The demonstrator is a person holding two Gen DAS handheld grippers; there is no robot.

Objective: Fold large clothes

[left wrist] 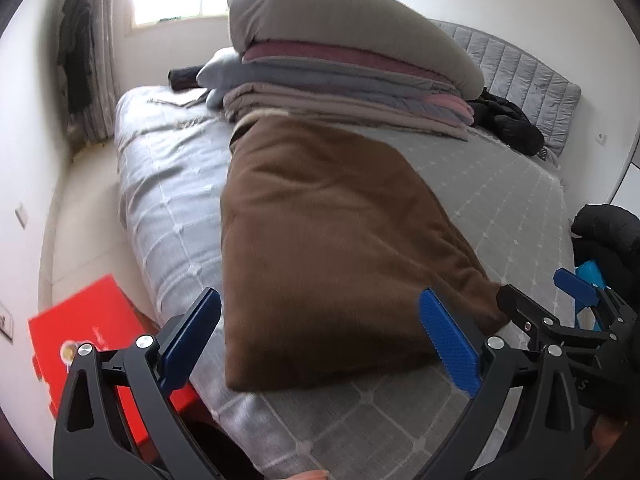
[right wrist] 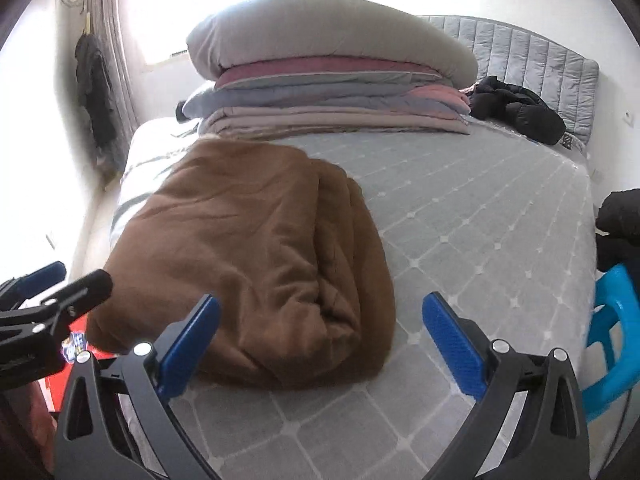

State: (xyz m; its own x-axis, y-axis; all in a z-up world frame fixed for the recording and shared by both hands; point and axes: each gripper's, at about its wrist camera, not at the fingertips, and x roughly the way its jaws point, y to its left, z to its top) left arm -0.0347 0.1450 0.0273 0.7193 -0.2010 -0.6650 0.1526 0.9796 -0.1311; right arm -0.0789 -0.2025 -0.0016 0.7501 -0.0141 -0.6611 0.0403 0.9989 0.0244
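Both claws, left claw (left wrist: 320,344) and right claw (right wrist: 320,346), gape wide, holding nothing. Brown garment (right wrist: 256,264) lies folded on bed (right wrist: 480,216), right view's 10 o'clock. Likely between folds; next needs gripping near edge.

The blanket (left wrist: 320,240) is brown all over. The bed cover (right wrist: 480,220) is grey with thin white lines that make squares and little white dots. The stack of bedding (right wrist: 328,92) has grey, pink and lilac layers. Each claw has blue pads (left wrist: 450,346) on black arms. The box (left wrist: 100,328) is bright red. The chair (right wrist: 612,336) is light blue.
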